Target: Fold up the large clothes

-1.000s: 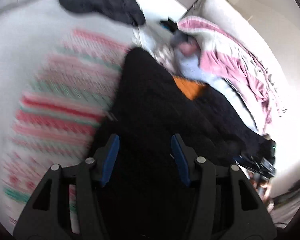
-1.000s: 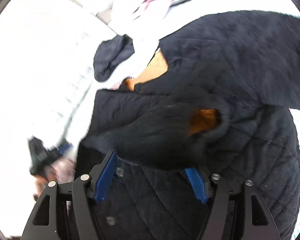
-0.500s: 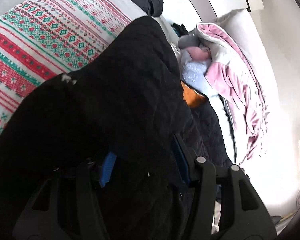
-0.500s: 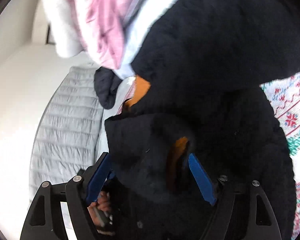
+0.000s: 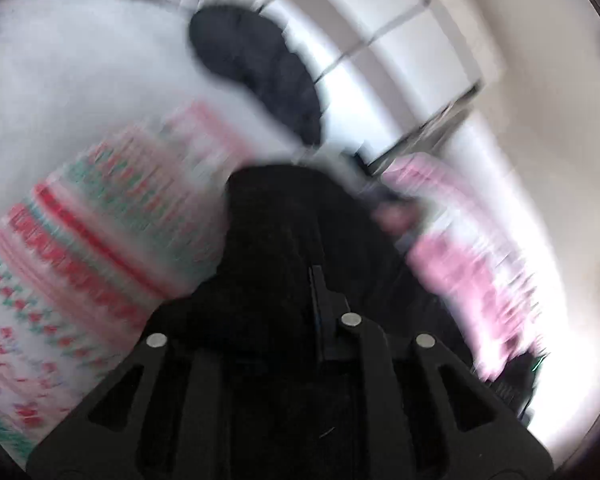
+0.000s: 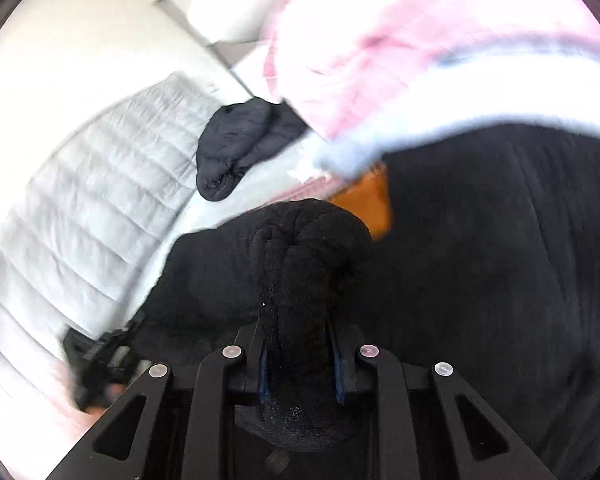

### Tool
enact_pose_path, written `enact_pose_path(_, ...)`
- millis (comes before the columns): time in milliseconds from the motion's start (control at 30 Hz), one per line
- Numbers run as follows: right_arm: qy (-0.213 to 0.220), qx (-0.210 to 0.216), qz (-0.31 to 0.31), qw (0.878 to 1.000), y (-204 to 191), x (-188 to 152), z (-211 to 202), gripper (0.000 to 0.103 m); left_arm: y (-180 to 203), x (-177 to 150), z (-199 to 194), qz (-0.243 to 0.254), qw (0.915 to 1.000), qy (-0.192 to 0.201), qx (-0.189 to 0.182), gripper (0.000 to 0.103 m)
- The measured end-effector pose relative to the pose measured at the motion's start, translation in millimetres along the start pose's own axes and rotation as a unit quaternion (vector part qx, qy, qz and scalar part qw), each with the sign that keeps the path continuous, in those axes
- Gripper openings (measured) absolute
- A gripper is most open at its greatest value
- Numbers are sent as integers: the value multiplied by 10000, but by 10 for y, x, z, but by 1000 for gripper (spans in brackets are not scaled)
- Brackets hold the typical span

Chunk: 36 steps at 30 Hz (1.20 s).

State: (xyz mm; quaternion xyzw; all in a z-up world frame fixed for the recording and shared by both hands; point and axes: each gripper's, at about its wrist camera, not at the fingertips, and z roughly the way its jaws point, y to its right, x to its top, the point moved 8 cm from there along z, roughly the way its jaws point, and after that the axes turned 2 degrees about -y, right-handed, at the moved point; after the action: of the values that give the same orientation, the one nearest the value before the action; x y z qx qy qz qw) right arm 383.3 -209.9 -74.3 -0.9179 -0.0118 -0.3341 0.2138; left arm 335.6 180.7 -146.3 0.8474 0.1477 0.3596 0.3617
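Closed since before, both right tongs (image 6: 298,360) and left tongs (image 5: 276,312) (blurred) pinch the black jacket (image 6: 480,280).

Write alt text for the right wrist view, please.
The right gripper is shut on a bunched fold of a black jacket with orange lining. Behind lie a pink blanket and a grey quilted cover.

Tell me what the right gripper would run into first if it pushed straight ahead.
The right gripper is shut on a bunched fold of the black jacket; past it, probably the orange lining, though depth is unclear.
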Motion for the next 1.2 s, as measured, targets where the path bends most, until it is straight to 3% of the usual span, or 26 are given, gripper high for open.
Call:
enact_pose_path(33, -189, -204, -6, 9996, 68, -20, 168, 28, -32, -127, 96, 207, 9984, -454, 257, 18)
enact_pose_path(100, -883, -649, 157, 9939, 372, -186, 595, 31, 47, -307, 142, 810, 9911, -893, 569, 22)
enact_pose_path(133, -1079, -658, 267, 9916, 491, -261, 717, 36, 135, -360, 93, 1142, 9869, -952, 630, 23)
enact_pose_path(333, -697, 83, 966, 9928, 615, -194, 376, 43, 717, -363, -236, 2400, 9614, -1127, 730, 25)
enact_pose_path(467, -203, -28, 717, 9972, 511, -83, 64, 44, 642, -390, -219, 2742, 9403, -1532, 1307, 37)
enact_pose_path(533, -120, -101, 427, 9990, 371, -111, -38, 44, 433, -457, -207, 2856, 9255, -1763, 1752, 37)
enact_pose_path(633, -132, -430, -180, 9988, 146, -284, -91, 44, 457, -597, -255, 2925, 9211, -2007, 1606, 37)
enact_pose_path(700, -65, -708, -682, 9951, 19, -291, -47, 44, 630, -619, -322, 3156, 9205, -1860, 1358, 37)
enact_pose_path(800, 38, -894, -1017, 9908, -205, -201, 136, 44, 1015, -327, -230, 3588, 9200, -1090, 1138, 37)
enact_pose_path(900, 42, -1124, -1318, 9849, -285, -159, 286, 44, 1188, 3, 158, 4049, 9040, -536, 1260, 37)
enact_pose_path(967, -42, -1400, -1422, 9799, -201, -154, 426, 44, 1040, 168, 610, 4101, 8961, -618, 1580, 37)
enact_pose_path(1000, -89, -1501, -1432, 9782, -125, -184, 491, 44, 900, 220, 785, 3978, 8966, -713, 1809, 37)
enact_pose_path(1100, -289, -1424, -1260, 9813, 165, -318, 558, 41, 340, 199, 1134, 3409, 9097, -1047, 2127, 37)
enact_pose_path(1133, -297, -1313, -1224, 9833, 205, -346, 568, 41, 236, 159, 1138, 3329, 9179, -943, 1945, 37)
enact_pose_path(1200, -232, -1290, -1233, 9837, 217, -367, 573, 41, 211, 165, 1113, 3218, 9257, -829, 1807, 37)
